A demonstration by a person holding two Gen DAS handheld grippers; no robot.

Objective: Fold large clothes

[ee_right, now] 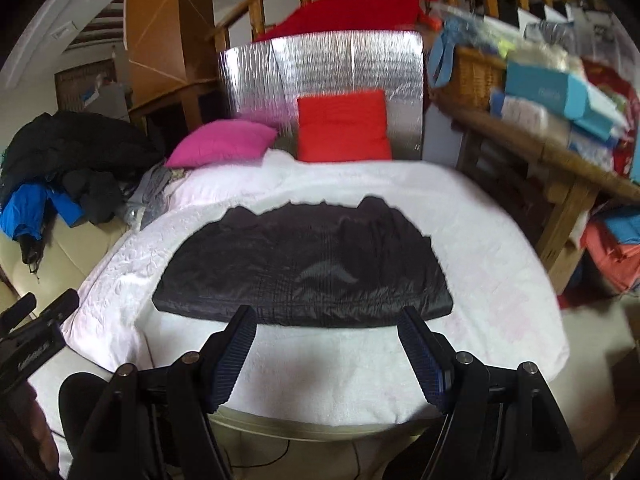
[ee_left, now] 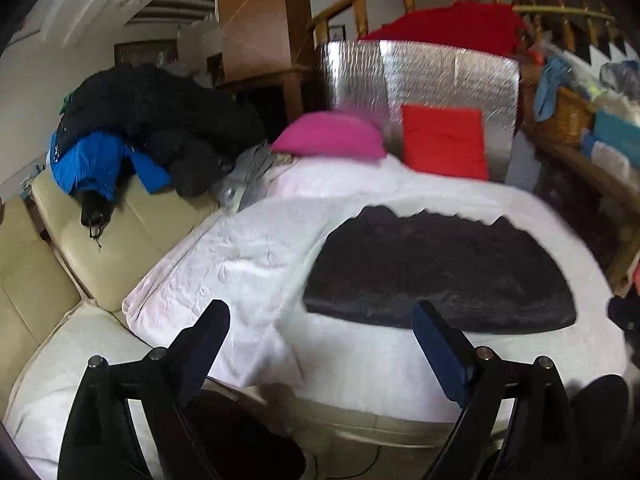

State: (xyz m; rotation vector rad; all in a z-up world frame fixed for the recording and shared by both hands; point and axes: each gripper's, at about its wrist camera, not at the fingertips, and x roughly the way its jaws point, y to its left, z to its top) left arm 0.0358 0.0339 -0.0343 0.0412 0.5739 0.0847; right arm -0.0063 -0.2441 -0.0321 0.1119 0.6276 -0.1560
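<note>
Only the right view shows a pale logo on the one black jacket [ee_right: 304,268] at centre frame; both the left gripper [ee_left: 320,316] and the right gripper [ee_right: 326,316] are spread, holding nothing.

Cream sofa [ee_left: 120,240] (leather-like) — wooden stair railing [ee_right: 256,16] behind.

Two handheld grippers, each a glossy black frame. The left gripper [ee_left: 320,324] and right gripper [ee_right: 326,330] each carry two long fingers [ee_right: 234,354] faced with dark blue ribbed pads. Round silver screw heads sit at the finger pivots.
</note>
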